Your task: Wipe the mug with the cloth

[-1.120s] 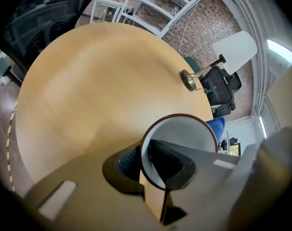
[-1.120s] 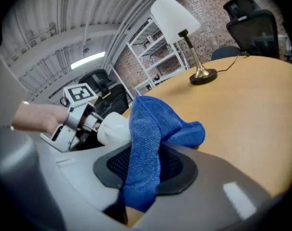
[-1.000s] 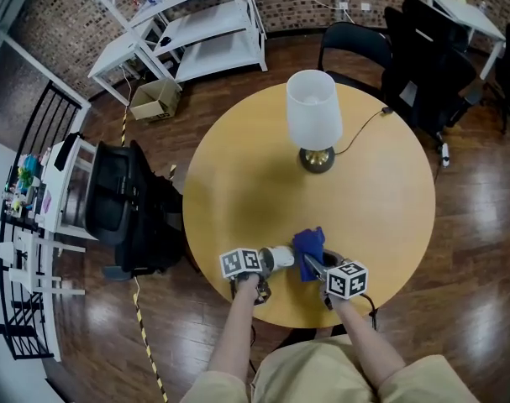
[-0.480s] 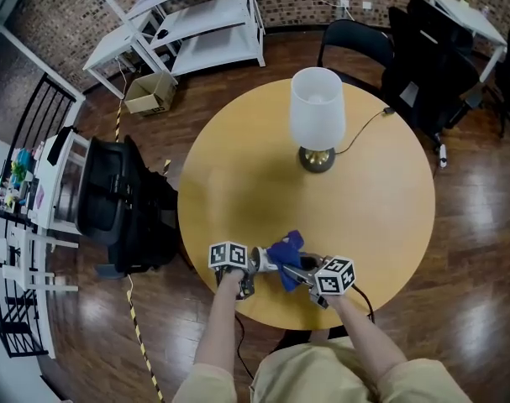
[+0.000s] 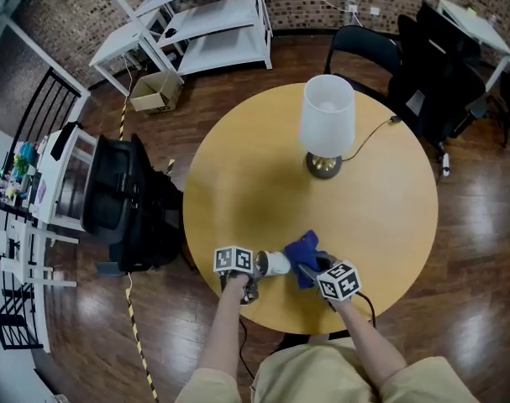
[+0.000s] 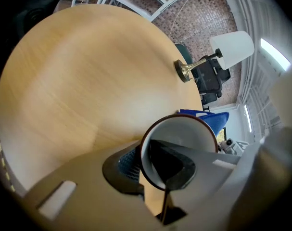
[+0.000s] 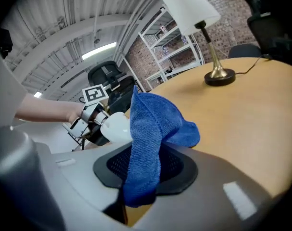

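wiping under way: left gripper clamped on mug rim, right gripper clamped on cloth, which apparently touches the mug; remaining coverage unclear.

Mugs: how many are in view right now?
1: the white mug, gripped at its rim by the left gripper over the table's near edge, next to the blue cloth. None looks hidden.
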`<move>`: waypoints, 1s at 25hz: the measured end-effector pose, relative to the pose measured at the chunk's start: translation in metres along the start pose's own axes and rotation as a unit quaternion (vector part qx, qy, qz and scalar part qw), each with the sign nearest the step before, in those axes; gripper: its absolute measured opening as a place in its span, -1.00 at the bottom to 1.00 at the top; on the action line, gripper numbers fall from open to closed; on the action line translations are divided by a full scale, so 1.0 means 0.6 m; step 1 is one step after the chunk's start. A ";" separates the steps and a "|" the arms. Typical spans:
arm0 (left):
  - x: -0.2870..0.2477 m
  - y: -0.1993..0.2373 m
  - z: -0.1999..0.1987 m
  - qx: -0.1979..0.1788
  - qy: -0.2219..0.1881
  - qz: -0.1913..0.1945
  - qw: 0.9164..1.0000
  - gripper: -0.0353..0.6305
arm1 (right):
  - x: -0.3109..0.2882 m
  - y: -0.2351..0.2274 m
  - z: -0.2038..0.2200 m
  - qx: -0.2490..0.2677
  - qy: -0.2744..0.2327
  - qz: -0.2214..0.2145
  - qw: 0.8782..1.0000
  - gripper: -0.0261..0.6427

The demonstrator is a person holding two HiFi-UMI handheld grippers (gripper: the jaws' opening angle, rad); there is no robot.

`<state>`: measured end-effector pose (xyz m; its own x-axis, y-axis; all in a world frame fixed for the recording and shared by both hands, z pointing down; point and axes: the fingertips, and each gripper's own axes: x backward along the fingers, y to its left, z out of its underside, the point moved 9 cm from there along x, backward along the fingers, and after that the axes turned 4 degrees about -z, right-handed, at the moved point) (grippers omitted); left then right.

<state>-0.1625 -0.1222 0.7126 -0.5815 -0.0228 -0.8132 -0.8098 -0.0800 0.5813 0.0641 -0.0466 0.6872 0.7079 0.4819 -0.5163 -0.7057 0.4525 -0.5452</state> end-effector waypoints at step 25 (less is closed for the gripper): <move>0.224 -0.257 -0.007 -0.172 -0.354 -0.045 0.918 -0.29 | 0.292 0.008 -0.229 0.057 -0.248 0.045 0.966 -0.54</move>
<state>-0.1153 -0.1169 0.5138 -0.5165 0.6435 -0.5649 -0.8556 -0.3618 0.3702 0.1890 -0.0632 0.5032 0.5628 0.8105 -0.1625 -0.7821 0.4585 -0.4219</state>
